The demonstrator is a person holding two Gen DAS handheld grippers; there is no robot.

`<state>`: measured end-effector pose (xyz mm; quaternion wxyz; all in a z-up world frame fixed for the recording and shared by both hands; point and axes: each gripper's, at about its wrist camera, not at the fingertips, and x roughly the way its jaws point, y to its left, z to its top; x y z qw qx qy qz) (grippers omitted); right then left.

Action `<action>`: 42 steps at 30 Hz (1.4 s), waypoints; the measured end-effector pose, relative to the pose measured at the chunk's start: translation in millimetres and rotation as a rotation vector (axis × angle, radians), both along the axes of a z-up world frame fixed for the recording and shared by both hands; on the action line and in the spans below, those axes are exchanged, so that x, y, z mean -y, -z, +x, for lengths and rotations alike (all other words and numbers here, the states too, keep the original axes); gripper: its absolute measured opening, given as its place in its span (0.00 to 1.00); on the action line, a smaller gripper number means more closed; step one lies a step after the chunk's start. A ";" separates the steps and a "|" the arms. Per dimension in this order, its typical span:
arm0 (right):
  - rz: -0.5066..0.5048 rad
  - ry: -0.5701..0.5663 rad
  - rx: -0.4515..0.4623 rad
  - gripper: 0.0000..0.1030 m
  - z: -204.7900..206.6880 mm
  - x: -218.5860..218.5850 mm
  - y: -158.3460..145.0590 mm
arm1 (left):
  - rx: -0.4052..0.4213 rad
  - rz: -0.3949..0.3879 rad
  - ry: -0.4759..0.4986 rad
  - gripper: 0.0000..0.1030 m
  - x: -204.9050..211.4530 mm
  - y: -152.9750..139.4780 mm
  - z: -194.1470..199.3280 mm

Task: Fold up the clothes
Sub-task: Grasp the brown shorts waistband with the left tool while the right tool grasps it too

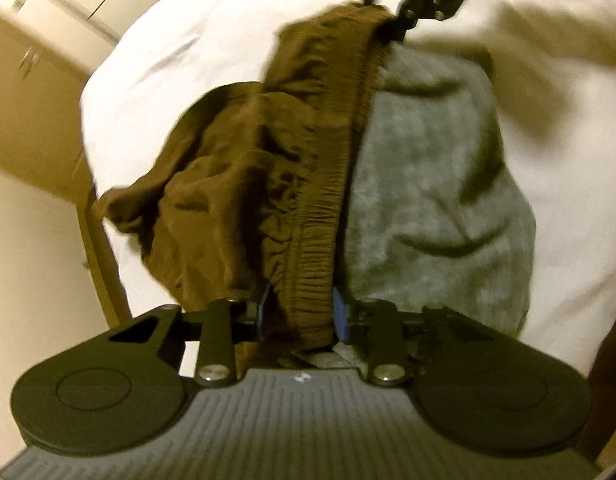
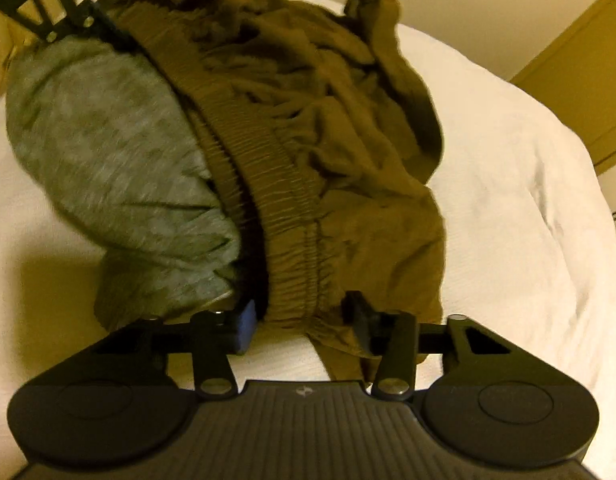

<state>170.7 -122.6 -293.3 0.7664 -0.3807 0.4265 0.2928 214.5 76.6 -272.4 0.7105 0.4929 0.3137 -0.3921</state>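
Brown shorts (image 1: 244,168) with a gathered elastic waistband (image 1: 332,184) hang stretched between my two grippers over a white bed. My left gripper (image 1: 300,312) is shut on one end of the waistband. My right gripper (image 2: 304,316) is shut on the other end of the waistband (image 2: 268,168); it also shows at the top of the left wrist view (image 1: 404,20), and the left gripper shows at the top left of the right wrist view (image 2: 88,24). The shorts (image 2: 348,120) bunch loosely below the band. A grey garment (image 1: 436,184) lies on the bed under them.
The white bedcover (image 1: 180,60) spreads around both garments and shows in the right wrist view (image 2: 528,200). The grey garment (image 2: 116,152) is crumpled on it. Pale cabinets (image 1: 32,48) and a wooden door frame (image 2: 588,80) stand beyond the bed edges.
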 end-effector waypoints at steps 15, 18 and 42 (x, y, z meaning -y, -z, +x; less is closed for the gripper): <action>0.410 0.330 -0.306 0.27 8.5 90.4 -127.0 | -0.226 -0.268 -0.190 0.28 11.7 -66.0 15.5; 0.384 0.366 -0.290 0.28 10.5 91.7 -109.4 | -0.141 -0.144 -0.105 0.32 25.3 -36.3 8.2; -0.041 -0.096 0.120 0.56 -35.5 11.1 3.3 | -0.060 -0.183 -0.032 0.19 2.3 -28.7 23.9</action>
